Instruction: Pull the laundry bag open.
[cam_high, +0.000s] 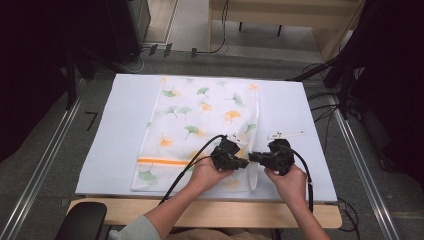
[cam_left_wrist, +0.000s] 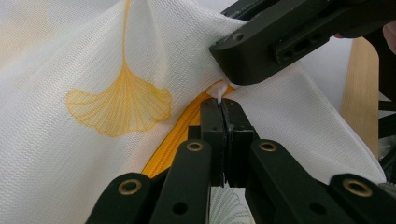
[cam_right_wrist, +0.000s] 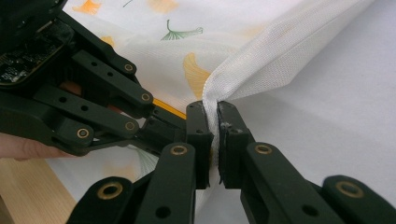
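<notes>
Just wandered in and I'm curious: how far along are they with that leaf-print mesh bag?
Done: both hand-held grippers have closed. In hand: the left pinches the white zipper pull, the right clamps the mesh laundry bag fabric. Left: moving the orange zipper.

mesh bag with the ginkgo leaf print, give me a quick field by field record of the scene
item: white mesh bag with orange and green ginkgo leaf print, lying flat
zipper: orange zipper near the person's end
surface: white table top
left gripper: jaws shut on a small white tab by the zipper, possibly its pull
right gripper: jaws shut on a bunched fold of the bag's mesh edge
gripper spacing: tips close together at the bag's near right corner
bag state: pinched part lifted, the rest flat
</notes>
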